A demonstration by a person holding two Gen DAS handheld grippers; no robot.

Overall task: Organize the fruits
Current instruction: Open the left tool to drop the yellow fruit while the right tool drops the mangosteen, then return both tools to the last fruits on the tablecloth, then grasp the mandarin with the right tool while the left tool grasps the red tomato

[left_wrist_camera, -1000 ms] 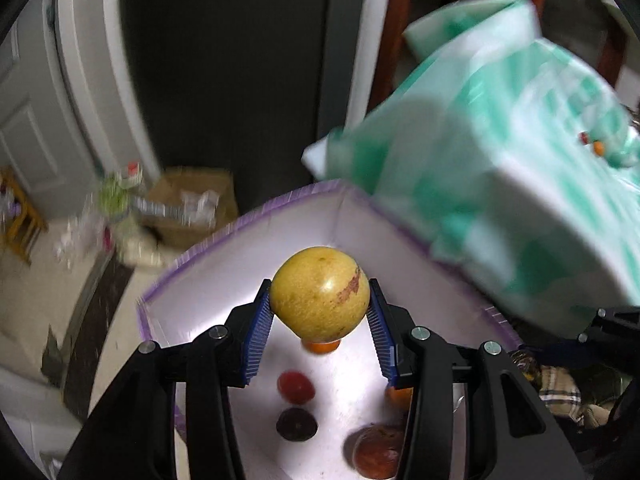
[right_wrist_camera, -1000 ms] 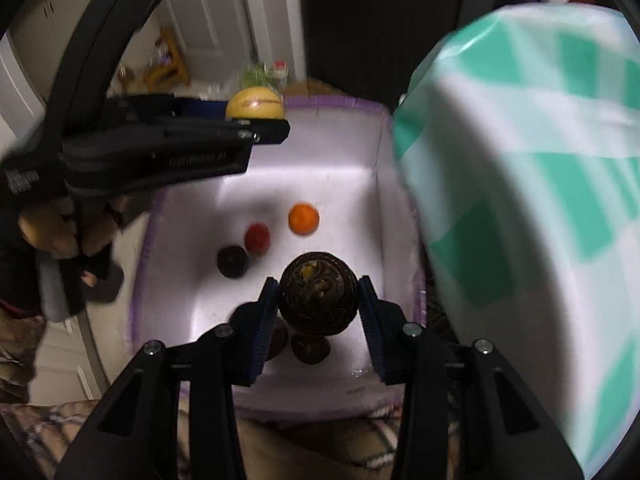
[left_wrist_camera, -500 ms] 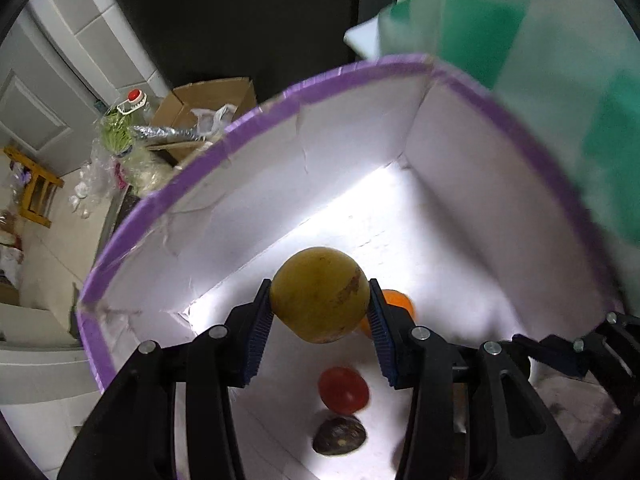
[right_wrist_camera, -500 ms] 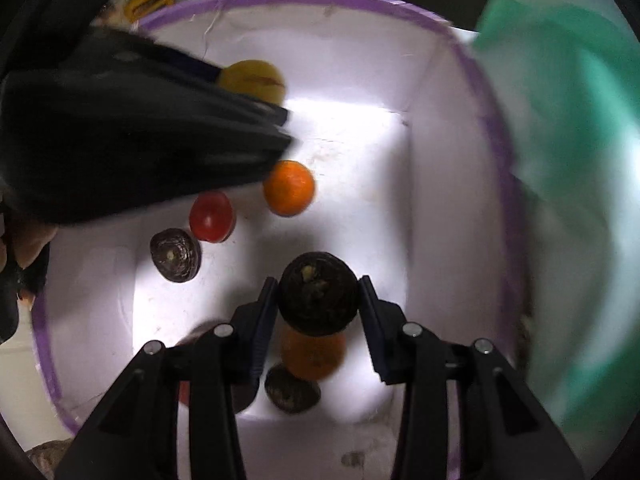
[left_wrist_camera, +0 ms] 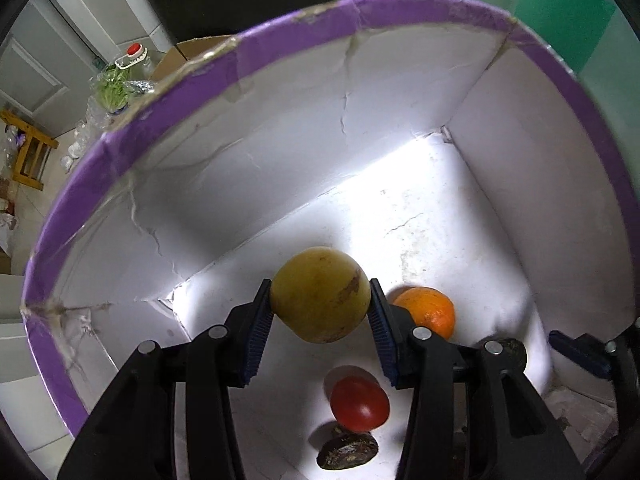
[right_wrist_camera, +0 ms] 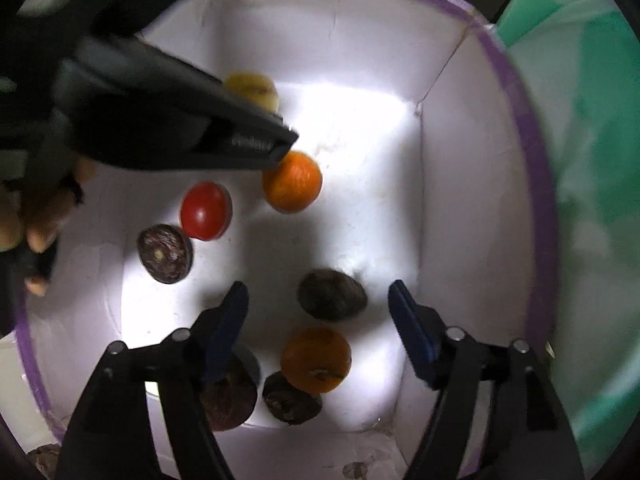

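My left gripper is shut on a yellow round fruit, held low inside a white box with a purple rim. The fruit also shows in the right wrist view. My right gripper is open and empty inside the same box. A dark brown fruit lies on the box floor between its fingers. Around it lie an orange, a red tomato, a dark round fruit, a second orange and more dark fruits.
A green and white checked cloth lies right of the box. Beyond the box in the left wrist view are a cardboard carton, a bottle with a red cap and a wooden stool on the floor.
My right gripper has opened and let the dark brown fruit go onto the box floor. My left gripper has moved lower into the box with the yellow fruit.
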